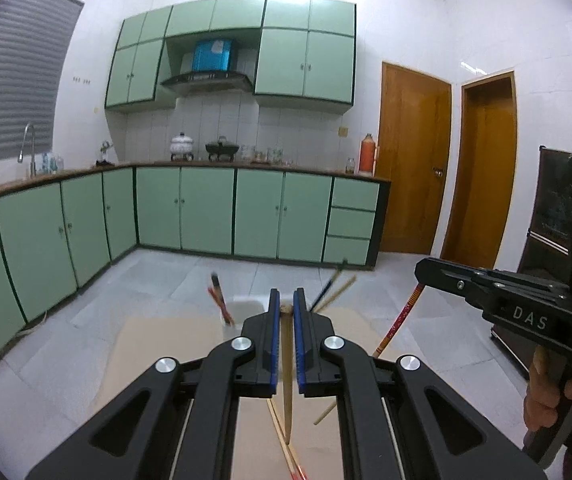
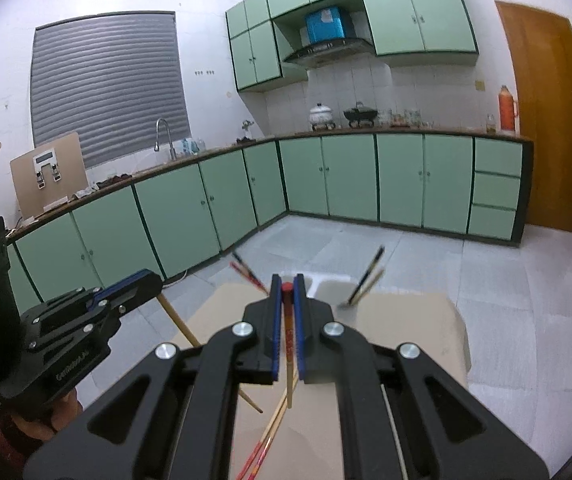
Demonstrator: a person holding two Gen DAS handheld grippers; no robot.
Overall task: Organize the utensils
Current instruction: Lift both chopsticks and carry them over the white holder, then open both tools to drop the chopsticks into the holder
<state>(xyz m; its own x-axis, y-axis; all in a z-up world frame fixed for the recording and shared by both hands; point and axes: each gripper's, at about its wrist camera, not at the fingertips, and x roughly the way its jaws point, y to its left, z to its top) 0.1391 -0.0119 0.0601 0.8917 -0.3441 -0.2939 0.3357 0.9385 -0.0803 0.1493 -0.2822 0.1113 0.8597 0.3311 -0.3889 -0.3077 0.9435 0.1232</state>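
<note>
My left gripper [image 1: 285,308] is shut on a plain wooden chopstick [image 1: 287,372], held above the beige table [image 1: 157,344]; it also shows in the right wrist view [image 2: 133,284]. My right gripper [image 2: 287,292] is shut on a red-patterned chopstick [image 2: 288,344], held above the table; it also shows in the left wrist view [image 1: 422,270] with its chopstick [image 1: 400,318]. Two white holders stand at the table's far edge: the left holder [image 1: 241,314] holds red and dark chopsticks [image 1: 219,298], the right holder [image 2: 336,290] holds a dark and a wooden one [image 2: 366,278]. Loose chopsticks [image 2: 269,436] lie on the table below.
Green kitchen cabinets [image 1: 205,212] and a counter with pots [image 1: 181,146] line the far walls. Wooden doors [image 1: 412,160] stand at the right. A tiled floor [image 1: 157,276] lies beyond the table. A dark cabinet [image 1: 546,208] stands at the far right.
</note>
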